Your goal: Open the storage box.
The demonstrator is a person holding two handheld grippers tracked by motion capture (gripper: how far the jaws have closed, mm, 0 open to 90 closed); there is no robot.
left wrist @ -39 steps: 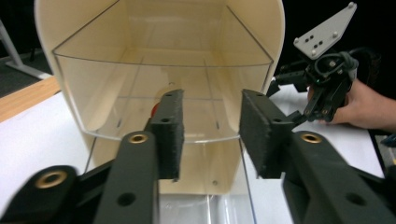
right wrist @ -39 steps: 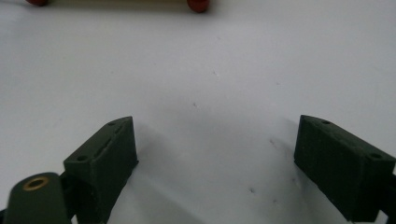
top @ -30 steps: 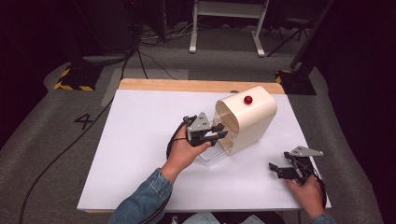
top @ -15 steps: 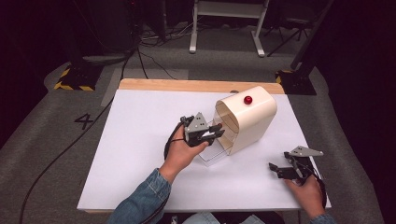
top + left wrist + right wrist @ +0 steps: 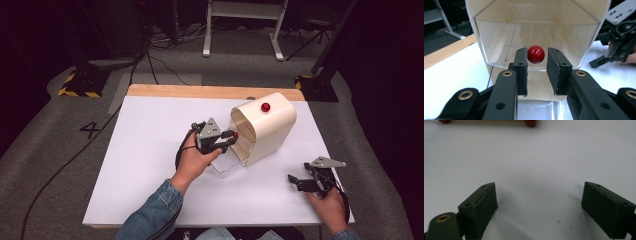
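Observation:
A cream, round-topped box (image 5: 267,127) stands on the white table right of centre, its open front facing left. A red knob (image 5: 265,106) sits on its top. The clear front flap (image 5: 227,164) hangs out at the box's foot. That flap carries a second red knob (image 5: 536,54), and my left gripper (image 5: 231,136) is shut on it just outside the opening. My right gripper (image 5: 299,181) rests open near the table's front right corner. Its fingers (image 5: 480,205) stand wide apart over bare tabletop.
The white table (image 5: 150,150) ends in a wooden strip (image 5: 200,91) at the back. Two red feet (image 5: 531,122) of the box show beyond the right gripper. The other hand's gripper (image 5: 616,47) shows past the box. Cables and a metal stand lie on the floor behind.
My left gripper has shifted slightly left and up at the box's mouth with the knob in it. The right gripper has not moved.

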